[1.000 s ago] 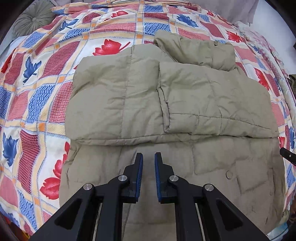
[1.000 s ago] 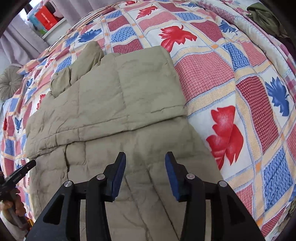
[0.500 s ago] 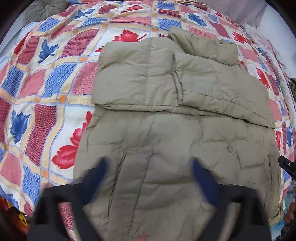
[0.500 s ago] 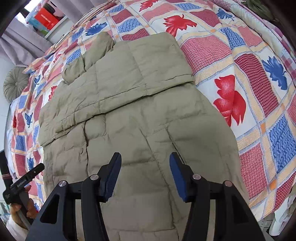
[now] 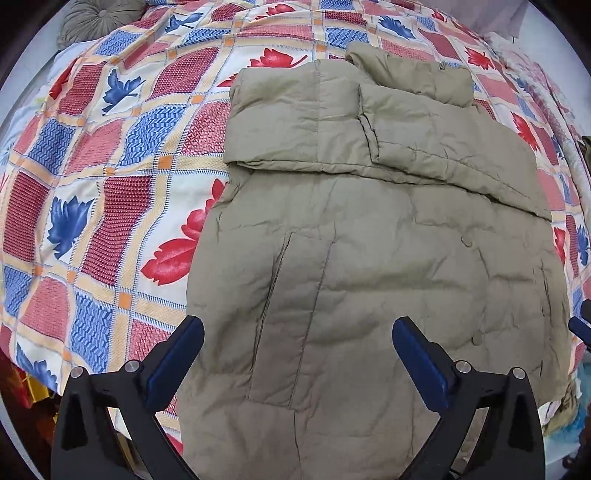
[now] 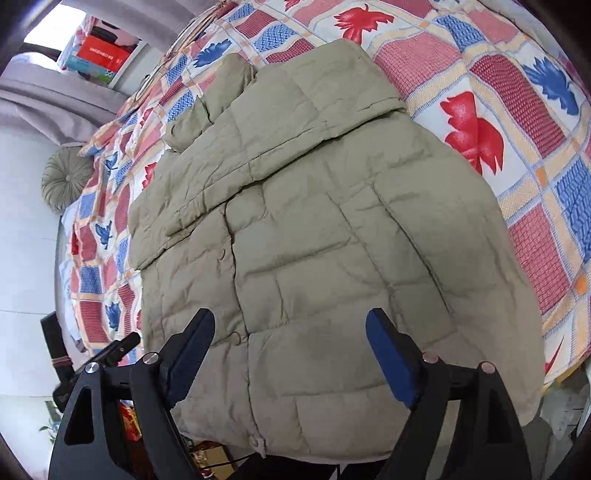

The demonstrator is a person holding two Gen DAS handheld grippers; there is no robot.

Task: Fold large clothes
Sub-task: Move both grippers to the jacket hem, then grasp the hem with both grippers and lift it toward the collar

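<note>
We see a patchwork bedspread (image 5: 110, 155) with red and blue leaf prints covering the bed; at far left top a round grey-green cushion (image 5: 94, 16) sits on it. Our left gripper (image 5: 297, 334) hangs over the near hem, jaws spread wide, nothing between the blue pads (image 5: 177, 356). Centre to right lies the khaki padded jacket (image 5: 388, 266), flat on the bedspread, front up, sleeves (image 5: 436, 147) folded across the chest, collar (image 5: 410, 72) at the far end. A slanted pocket seam (image 5: 273, 291) runs just ahead of the left jaws; snap buttons show along the placket to the right.

In the right wrist view, leftmost is the other tool's black tip near the bed edge, then the same cushion (image 6: 66, 179), and a shelf with a red box (image 6: 101, 55) top left. The jacket (image 6: 332, 236) fills the middle, its hem draping slightly over the near bed edge. Our right gripper (image 6: 290, 339) is above the hem, jaws wide apart, empty, not touching cloth as far as we can tell. Bedspread (image 6: 517, 92) continues right.
</note>
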